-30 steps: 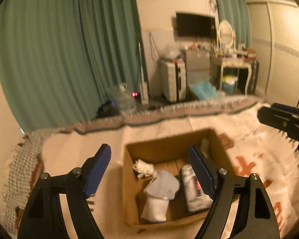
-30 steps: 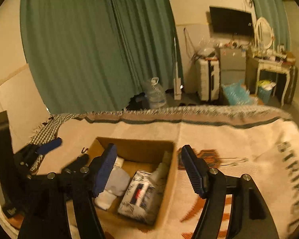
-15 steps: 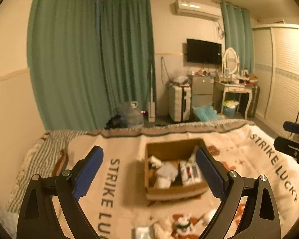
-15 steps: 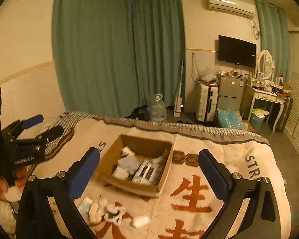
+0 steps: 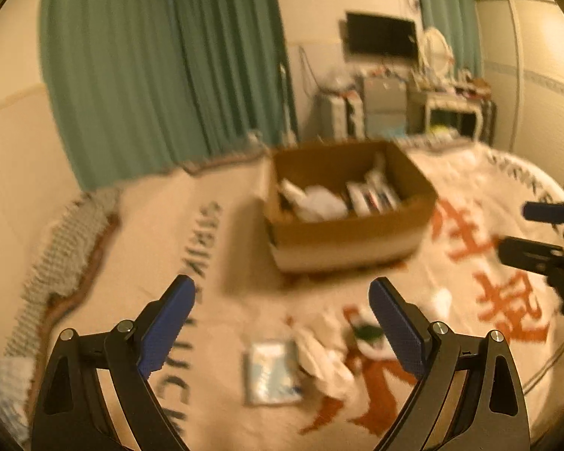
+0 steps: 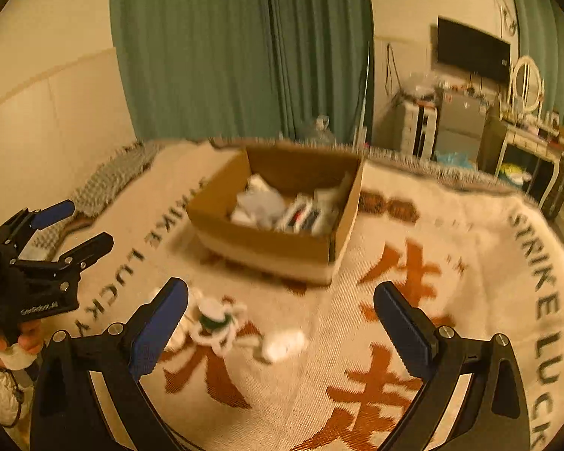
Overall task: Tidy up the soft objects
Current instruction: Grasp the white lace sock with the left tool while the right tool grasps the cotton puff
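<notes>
A brown cardboard box (image 5: 351, 231) (image 6: 267, 242) sits on the cream blanket and holds several pale cloths and a printed packet. In front of it lie loose soft items: a pale blue packet (image 5: 272, 372), white cloth pieces (image 5: 325, 353), a white and dark green sock bundle (image 6: 214, 321) and a small white roll (image 6: 285, 342). My left gripper (image 5: 282, 315) is open and empty above the packet and cloths; it also shows in the right wrist view (image 6: 62, 231). My right gripper (image 6: 280, 319) is open and empty over the loose items; it also shows in the left wrist view (image 5: 522, 231).
The blanket (image 6: 432, 338) carries orange characters and black STRIKE LUCK lettering. A checked cloth (image 5: 60, 248) lies at its left edge. Green curtains (image 6: 244, 49), a TV (image 6: 472, 49), a fridge (image 6: 458, 124) and a dressing table (image 6: 526, 139) stand beyond the bed.
Both grippers pulled back from above the box, rose high, then came down toward the loose items in front of it. Both stayed open and empty.
</notes>
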Demonstrator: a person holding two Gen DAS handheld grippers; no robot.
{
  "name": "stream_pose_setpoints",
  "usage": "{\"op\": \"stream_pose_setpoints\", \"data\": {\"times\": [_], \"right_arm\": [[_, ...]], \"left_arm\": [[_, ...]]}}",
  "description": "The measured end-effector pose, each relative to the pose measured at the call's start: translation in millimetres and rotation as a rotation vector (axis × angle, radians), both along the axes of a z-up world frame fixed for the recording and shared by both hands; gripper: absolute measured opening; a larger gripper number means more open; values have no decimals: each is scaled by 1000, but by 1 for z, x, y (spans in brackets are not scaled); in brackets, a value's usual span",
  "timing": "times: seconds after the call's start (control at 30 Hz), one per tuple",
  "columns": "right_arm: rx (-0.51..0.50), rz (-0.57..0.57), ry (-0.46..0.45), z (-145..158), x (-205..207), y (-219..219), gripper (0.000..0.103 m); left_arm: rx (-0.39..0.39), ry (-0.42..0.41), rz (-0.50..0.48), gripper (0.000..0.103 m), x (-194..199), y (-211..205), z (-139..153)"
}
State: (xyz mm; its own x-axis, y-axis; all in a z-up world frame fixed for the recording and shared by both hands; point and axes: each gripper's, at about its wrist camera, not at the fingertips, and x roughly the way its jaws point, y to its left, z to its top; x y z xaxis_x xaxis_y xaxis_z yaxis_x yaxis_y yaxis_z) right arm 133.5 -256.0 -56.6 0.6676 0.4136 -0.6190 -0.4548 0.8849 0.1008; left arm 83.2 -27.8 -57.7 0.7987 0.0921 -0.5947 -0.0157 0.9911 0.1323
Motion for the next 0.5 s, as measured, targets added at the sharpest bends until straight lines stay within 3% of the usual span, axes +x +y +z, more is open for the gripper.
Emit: {"op": "stream_pose_setpoints", "data": {"times": [0.13,0.3,0.43,0.5], "right_arm": [[-10,-1,62,-36,14,6,92],[0,8,141,-76,30,15,92],[-10,18,178,-100,39,21,91],[-13,21,200,-112,44,24,86]], "left_arm": [[22,59,0,94,9,-12,-36],[64,102,22,94,9,-15,-69],[22,152,30,93,14,-8,-87],[8,165,28,93,16,-7,-94]]}}
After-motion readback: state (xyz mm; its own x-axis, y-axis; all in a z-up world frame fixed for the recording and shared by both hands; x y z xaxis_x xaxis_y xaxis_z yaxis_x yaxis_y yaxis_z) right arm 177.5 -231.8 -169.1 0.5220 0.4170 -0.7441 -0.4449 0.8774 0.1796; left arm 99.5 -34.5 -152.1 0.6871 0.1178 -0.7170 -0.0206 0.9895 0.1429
